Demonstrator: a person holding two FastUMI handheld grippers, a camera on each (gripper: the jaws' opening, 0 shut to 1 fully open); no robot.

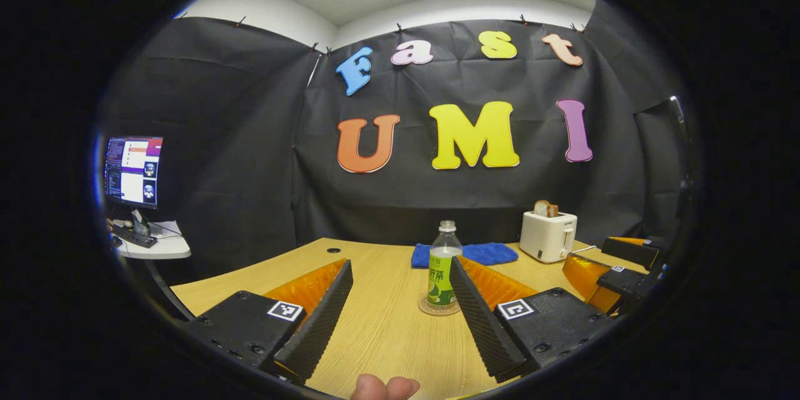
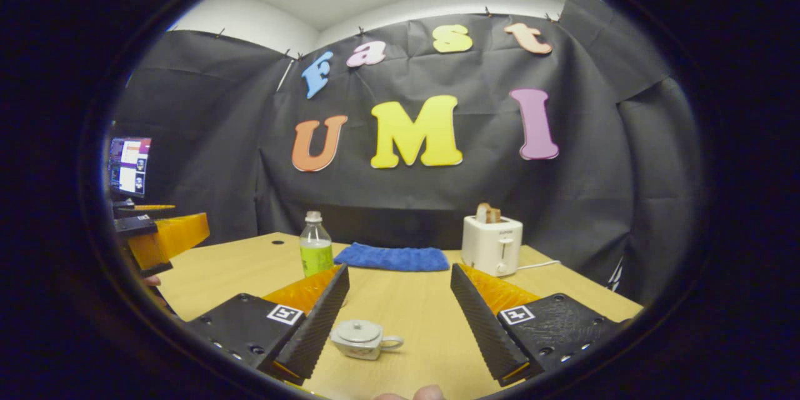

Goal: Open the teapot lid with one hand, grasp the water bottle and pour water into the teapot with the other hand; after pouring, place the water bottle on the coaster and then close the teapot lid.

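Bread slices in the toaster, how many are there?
2, as far as the right gripper view shows: both bread slices stick up side by side from the top of the toaster, by the blue cloth.

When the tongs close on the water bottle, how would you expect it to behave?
The water bottle looks tall and narrow on its coaster, so a sideways nudge would probably tip it. Its clear walls look like thin plastic, so a hard squeeze may dent it. It seems mostly full, so probably fairly heavy.
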